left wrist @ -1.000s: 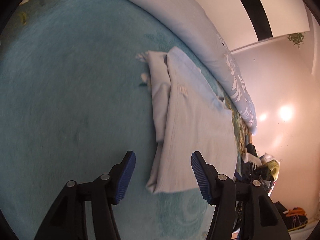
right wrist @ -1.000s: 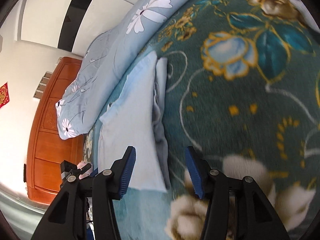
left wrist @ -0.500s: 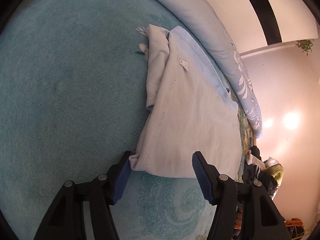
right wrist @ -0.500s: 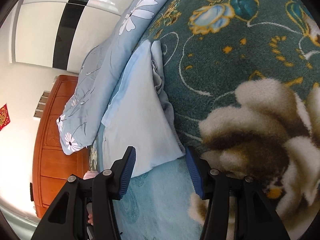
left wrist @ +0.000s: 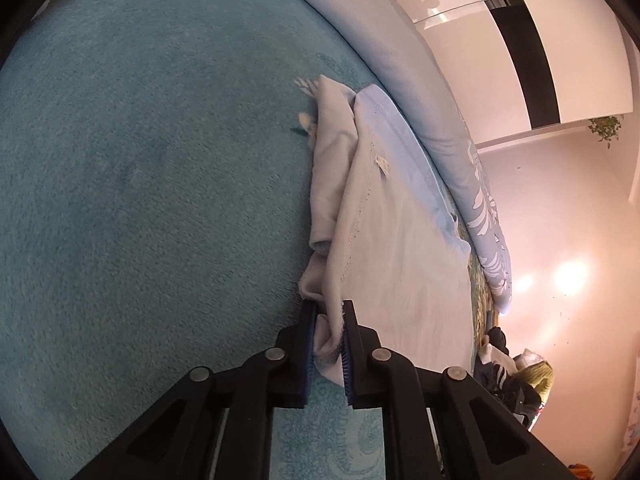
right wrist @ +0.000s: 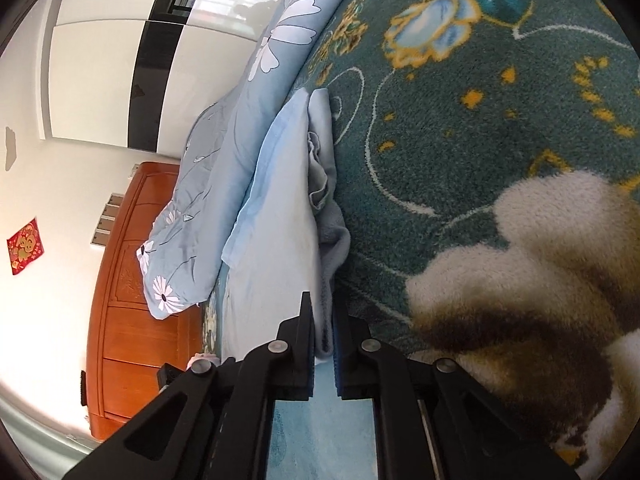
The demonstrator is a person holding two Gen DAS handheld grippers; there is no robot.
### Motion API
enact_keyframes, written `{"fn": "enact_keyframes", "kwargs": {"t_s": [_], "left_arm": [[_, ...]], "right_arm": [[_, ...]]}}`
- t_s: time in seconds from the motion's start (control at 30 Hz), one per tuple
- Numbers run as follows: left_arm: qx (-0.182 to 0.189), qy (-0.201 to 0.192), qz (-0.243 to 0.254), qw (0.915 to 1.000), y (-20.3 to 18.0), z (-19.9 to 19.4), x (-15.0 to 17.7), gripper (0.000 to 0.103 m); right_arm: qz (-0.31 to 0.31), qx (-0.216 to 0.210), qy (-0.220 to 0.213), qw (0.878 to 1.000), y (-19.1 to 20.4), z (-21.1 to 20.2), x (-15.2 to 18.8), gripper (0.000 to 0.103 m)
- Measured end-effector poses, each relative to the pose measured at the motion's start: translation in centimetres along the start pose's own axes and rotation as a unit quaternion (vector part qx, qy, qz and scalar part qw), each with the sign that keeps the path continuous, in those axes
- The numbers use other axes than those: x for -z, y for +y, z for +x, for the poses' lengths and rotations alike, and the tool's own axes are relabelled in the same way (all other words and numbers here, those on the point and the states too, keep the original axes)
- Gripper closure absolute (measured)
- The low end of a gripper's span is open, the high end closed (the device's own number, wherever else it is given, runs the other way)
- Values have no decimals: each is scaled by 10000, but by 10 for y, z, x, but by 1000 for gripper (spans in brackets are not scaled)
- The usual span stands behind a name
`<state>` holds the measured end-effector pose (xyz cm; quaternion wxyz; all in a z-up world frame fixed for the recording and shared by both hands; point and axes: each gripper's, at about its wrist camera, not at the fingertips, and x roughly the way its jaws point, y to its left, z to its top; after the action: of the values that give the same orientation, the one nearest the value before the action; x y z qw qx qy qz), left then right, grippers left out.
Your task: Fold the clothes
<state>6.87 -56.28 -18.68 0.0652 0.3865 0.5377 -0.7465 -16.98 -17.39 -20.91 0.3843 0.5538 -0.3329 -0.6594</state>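
A pale blue garment [left wrist: 392,240] lies folded lengthwise on a teal floral blanket [left wrist: 140,200]. My left gripper [left wrist: 329,332] is shut on the garment's near corner, with bunched cloth between the blue pads. In the right wrist view the same garment [right wrist: 280,208] stretches away from me. My right gripper [right wrist: 323,334] is shut on its other near corner. Both corners sit low, at the blanket's surface [right wrist: 500,140].
A light blue flowered duvet [right wrist: 240,128] lies bunched along the garment's far side and shows in the left wrist view [left wrist: 420,92]. An orange wooden headboard [right wrist: 132,300] and a white wardrobe [right wrist: 100,60] stand beyond. A pile of clothes [left wrist: 516,372] lies off the bed's end.
Both grippers moved forward to the garment's near edge and closed on its two corners; they were open before.
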Motion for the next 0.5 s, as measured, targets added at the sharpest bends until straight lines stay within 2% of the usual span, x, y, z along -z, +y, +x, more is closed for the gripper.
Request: {"fn": "enact_keyframes", "kwargs": {"t_s": [0.27,0.5], "left_arm": [[-52,-100,118,9999,-10,-36,23,96],[-125,43,166,9998,6,-82,78,96]], "right_arm": [[-298,-225,28,9993,26,-22,19,99],[-190,-281,154,9993,23,-60,69,99]]}}
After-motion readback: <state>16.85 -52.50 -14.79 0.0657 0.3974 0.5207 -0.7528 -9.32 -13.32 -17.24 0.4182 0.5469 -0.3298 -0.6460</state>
